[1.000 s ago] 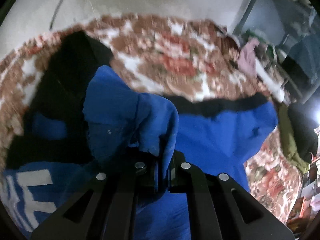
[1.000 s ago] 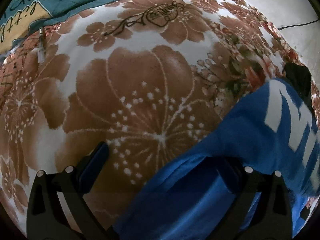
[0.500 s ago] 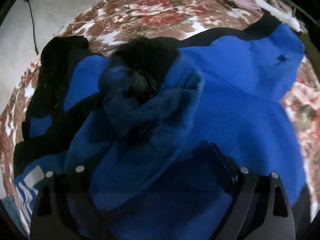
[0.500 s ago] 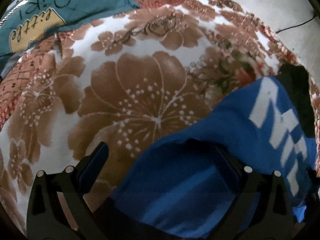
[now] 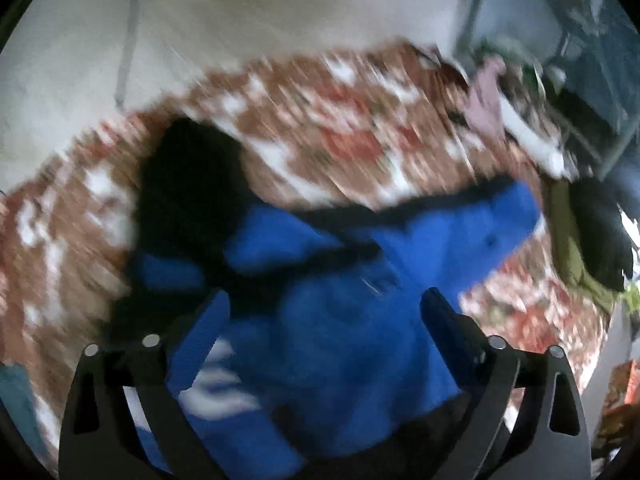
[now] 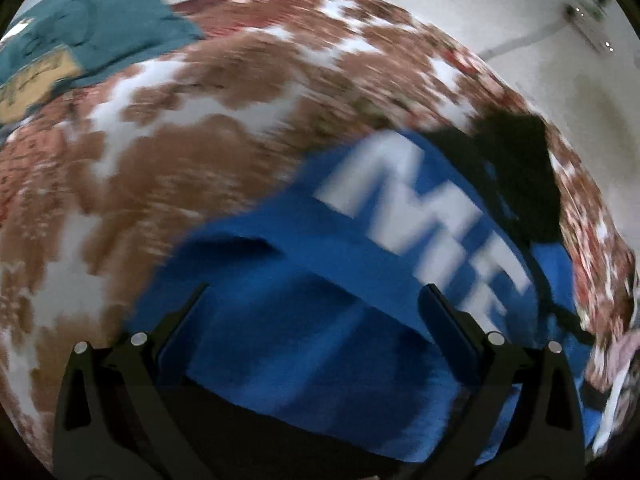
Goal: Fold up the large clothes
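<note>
A large blue and black sweatshirt [image 5: 360,320] lies on a floral brown and white blanket [image 5: 340,120]; both views are motion-blurred. My left gripper [image 5: 324,308] is open and empty above the blue cloth, with a black sleeve [image 5: 188,184] beyond it. In the right wrist view the sweatshirt [image 6: 320,280] shows large white letters [image 6: 420,216]. My right gripper [image 6: 316,300] is open above its blue folds and holds nothing.
The blanket [image 6: 160,160] covers the bed. A teal cushion [image 6: 80,32] lies at its far left corner. Pink cloth [image 5: 486,100], a green garment [image 5: 568,240] and cluttered furniture stand at the right. A pale wall with a cable [image 5: 128,40] is behind.
My left gripper, shut on a blue fold a second ago, has let it go and opened. Both grippers have pulled back and tilted up; the sleeve now lies on the sweatshirt.
</note>
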Demonstrator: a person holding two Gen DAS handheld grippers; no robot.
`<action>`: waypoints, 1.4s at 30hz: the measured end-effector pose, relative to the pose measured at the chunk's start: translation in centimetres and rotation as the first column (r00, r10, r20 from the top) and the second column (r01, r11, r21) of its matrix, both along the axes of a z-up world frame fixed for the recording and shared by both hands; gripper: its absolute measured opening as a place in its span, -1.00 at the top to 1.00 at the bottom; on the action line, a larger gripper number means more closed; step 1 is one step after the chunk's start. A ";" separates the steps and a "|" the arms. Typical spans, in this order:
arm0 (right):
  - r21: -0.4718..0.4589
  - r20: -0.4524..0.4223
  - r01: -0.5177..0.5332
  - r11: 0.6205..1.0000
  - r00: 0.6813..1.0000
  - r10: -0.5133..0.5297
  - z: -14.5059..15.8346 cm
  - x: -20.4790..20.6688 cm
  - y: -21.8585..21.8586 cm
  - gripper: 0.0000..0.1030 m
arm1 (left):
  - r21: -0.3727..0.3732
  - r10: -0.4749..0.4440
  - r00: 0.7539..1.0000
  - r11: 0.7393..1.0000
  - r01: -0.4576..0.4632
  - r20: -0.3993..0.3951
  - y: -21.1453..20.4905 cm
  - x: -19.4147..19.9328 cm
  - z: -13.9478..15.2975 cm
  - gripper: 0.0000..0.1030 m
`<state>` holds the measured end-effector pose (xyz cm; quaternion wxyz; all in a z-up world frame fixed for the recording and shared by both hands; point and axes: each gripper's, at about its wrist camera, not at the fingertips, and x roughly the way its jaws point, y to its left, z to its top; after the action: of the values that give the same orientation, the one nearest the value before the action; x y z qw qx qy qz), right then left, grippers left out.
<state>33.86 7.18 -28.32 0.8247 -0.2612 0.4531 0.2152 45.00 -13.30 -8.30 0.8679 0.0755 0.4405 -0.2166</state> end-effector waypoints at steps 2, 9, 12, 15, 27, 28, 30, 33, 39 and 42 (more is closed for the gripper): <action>0.007 -0.013 0.051 0.999 0.999 -0.051 -0.2 1.6 -3.1 -0.91 | 0.056 -0.013 0.998 0.998 0.010 0.056 2.9 1.6 1.9 -0.90; 0.072 -0.148 0.331 0.941 0.936 -0.318 -0.3 7.7 -16.3 -0.91 | 0.177 0.072 0.997 0.982 -0.064 -0.037 13.1 7.0 -4.1 -0.90; 0.130 -0.156 0.420 0.898 0.903 -0.400 0.5 10.7 -19.9 -0.91 | 0.191 0.133 0.984 0.976 -0.109 -0.117 14.5 6.5 -9.6 -0.89; 0.156 -0.172 0.461 0.874 0.884 -0.435 0.4 13.2 -21.6 -0.91 | 0.169 0.157 0.973 0.977 -0.129 -0.168 15.2 5.4 -13.7 -0.89; 0.158 -0.321 0.534 0.831 0.823 -0.468 -5.7 15.8 -30.2 -0.91 | 0.178 0.164 0.959 0.976 -0.124 -0.230 16.1 5.3 -23.0 -0.89; 0.154 -0.317 0.523 0.838 0.830 -0.460 -5.8 15.6 -30.2 -0.91 | 0.191 0.148 0.964 0.976 -0.106 -0.221 16.0 5.2 -23.5 -0.90; 0.162 -0.316 0.523 0.836 0.831 -0.459 -5.7 15.4 -30.4 -0.91 | 0.209 0.119 0.973 0.975 -0.076 -0.200 15.8 4.8 -24.2 -0.90; 0.126 -0.275 0.519 0.846 0.837 -0.472 -5.1 15.0 -30.0 -0.91 | 0.230 0.106 0.977 0.971 -0.062 -0.186 15.7 4.6 -23.9 -0.90; 0.135 -0.207 0.557 0.819 0.825 -0.527 1.1 11.7 -29.0 -0.91 | 0.182 0.163 0.975 0.974 -0.134 -0.154 16.3 3.0 -17.3 -0.90; 0.134 -0.196 0.631 0.764 0.773 -0.603 4.3 9.8 -30.7 -0.91 | 0.154 0.181 0.972 0.975 -0.158 -0.148 16.3 1.8 -14.1 -0.90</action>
<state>43.67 -23.52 -24.03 0.8363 -0.0006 0.5481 -0.0079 46.82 3.00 -22.43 0.8372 0.0808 0.5284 -0.1155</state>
